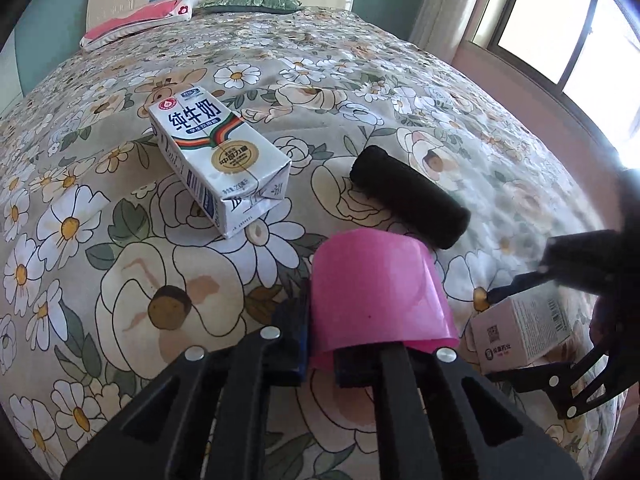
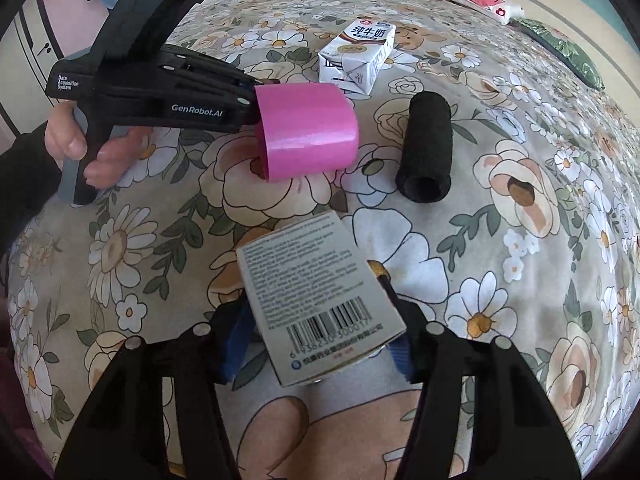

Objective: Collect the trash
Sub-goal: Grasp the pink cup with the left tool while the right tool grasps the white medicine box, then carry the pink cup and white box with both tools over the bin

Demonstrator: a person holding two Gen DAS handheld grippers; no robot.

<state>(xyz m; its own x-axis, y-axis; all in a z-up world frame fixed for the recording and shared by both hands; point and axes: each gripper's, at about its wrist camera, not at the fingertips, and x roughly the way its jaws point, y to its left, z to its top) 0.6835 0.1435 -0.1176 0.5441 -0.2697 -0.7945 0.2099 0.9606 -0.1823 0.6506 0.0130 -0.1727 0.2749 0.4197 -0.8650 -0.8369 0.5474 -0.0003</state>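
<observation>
Floral bed [image 1: 120, 260] carries a milk carton [image 1: 218, 160] and black roll [image 1: 410, 196]; left hand-held gripper [image 1: 320, 350] pinches a pink cup [image 1: 376, 292], right hand-held gripper [image 2: 316, 344] pinches a box [image 2: 316, 304].

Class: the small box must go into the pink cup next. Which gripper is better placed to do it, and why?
Right. The right gripper already clamps the small box, while the left gripper holds the pink cup by its rim.

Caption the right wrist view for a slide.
Right claw grips a grey barcoded cardboard box above the floral bedspread.
</observation>
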